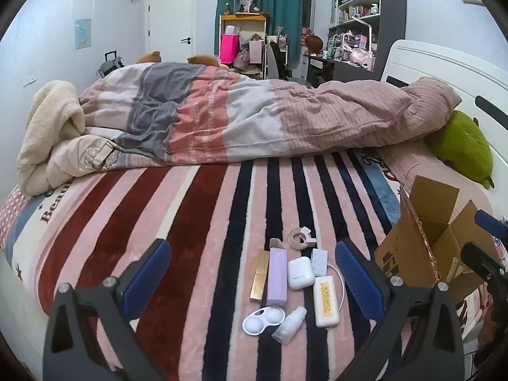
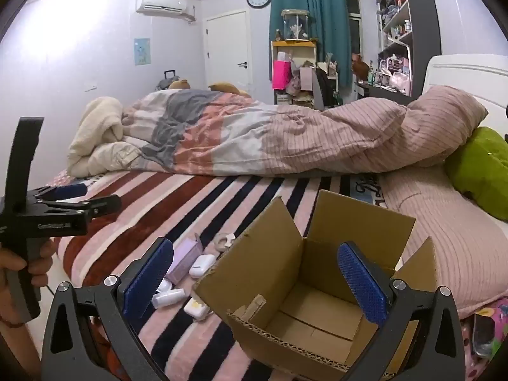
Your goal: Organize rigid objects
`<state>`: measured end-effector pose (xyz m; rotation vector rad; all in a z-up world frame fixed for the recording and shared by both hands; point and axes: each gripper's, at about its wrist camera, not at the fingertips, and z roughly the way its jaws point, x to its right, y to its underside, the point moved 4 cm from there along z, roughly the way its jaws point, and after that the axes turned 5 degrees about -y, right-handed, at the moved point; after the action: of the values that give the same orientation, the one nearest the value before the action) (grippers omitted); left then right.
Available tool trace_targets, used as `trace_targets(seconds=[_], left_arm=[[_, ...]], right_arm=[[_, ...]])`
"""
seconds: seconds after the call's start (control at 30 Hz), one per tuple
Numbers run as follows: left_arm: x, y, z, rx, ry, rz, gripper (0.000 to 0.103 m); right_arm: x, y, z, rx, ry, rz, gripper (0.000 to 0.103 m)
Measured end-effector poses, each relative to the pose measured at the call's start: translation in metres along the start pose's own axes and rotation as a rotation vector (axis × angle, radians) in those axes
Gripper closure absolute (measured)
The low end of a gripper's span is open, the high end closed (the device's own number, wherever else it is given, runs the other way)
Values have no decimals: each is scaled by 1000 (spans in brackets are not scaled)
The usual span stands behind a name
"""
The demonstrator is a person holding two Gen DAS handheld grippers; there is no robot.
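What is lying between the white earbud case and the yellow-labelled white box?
Nothing, just striped blanket. In the left wrist view the earbud case and the labelled box sit close together with only a thin strip of blanket between them.

— What can't I make out from my right gripper's camera?
— My cardboard box (image 2: 301, 289) hides part of the white case (image 2: 197, 310) at lower centre, and my own blue pad covers the small bottle (image 2: 168, 297).
— And from the left?
— The box (image 1: 422, 247) is cut off at the right edge; the label on the cream case (image 1: 326, 301) is too small to read surely.
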<state>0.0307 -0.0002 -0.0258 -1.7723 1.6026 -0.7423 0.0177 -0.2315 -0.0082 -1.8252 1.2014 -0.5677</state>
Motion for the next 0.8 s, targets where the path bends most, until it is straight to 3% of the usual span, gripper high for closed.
trace_targets(seconds=[0.8], left_arm=[[-7,8,-4,-4,-37,7,0]], right_arm=[[-32,-4,15,13,-21,-82,0]])
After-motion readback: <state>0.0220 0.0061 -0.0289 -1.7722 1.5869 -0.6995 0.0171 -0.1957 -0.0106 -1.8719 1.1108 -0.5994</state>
